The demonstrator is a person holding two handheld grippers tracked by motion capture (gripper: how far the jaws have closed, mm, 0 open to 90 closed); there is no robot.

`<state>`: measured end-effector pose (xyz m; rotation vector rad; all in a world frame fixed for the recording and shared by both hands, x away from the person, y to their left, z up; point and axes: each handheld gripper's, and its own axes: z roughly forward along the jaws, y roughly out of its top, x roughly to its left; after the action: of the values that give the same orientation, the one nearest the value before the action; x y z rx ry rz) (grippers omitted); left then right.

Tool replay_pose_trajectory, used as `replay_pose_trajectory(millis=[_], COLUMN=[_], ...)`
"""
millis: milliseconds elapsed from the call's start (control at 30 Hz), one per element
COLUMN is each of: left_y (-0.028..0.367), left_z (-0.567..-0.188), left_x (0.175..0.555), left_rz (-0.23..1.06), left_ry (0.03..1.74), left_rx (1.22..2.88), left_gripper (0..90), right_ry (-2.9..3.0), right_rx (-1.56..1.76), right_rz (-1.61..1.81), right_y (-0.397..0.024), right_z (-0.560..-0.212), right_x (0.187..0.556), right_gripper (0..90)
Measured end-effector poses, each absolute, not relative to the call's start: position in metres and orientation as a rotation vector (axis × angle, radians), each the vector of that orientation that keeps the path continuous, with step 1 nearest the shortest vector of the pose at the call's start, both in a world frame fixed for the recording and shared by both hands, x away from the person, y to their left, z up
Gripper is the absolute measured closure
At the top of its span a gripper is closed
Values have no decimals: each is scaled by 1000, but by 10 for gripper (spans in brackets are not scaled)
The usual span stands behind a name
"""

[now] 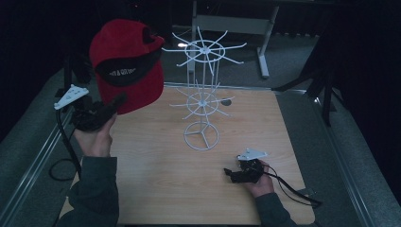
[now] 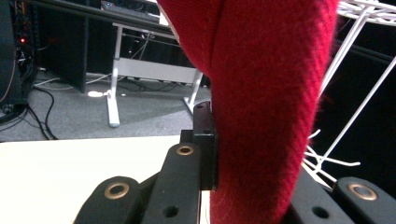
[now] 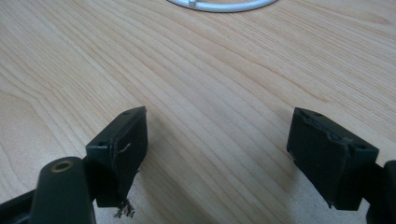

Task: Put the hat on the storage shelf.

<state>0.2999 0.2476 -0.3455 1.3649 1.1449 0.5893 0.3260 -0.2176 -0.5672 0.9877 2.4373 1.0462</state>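
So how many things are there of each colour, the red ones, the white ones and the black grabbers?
Red: 1, the cap, held up by the left gripper.
White: 1, the wire rack standing on the table.
Black: 2, the left gripper and the right gripper, which rests open on the table.
Total: 4

Left tool (image 1: 101,111): black body, grey three-cornered plate, black cable at 6 o'clock; right tool (image 1: 235,174): same, brass-ringed screws; grey-green sleeves (image 1: 94,189).
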Motion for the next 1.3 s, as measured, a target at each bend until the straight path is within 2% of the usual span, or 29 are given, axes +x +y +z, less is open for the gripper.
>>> replay_pose_trajectory(millis=[1300], left_y=[239], left_z=[-336], left_x=[284], left_rz=[596], left_ry=[1082], left_rx=[1363], left_gripper=[852], right_ry=[2439], right_rx=[985], right_rz=[1046], right_y=[-218], right_z=[-567], right_x=[326], right_gripper=[201])
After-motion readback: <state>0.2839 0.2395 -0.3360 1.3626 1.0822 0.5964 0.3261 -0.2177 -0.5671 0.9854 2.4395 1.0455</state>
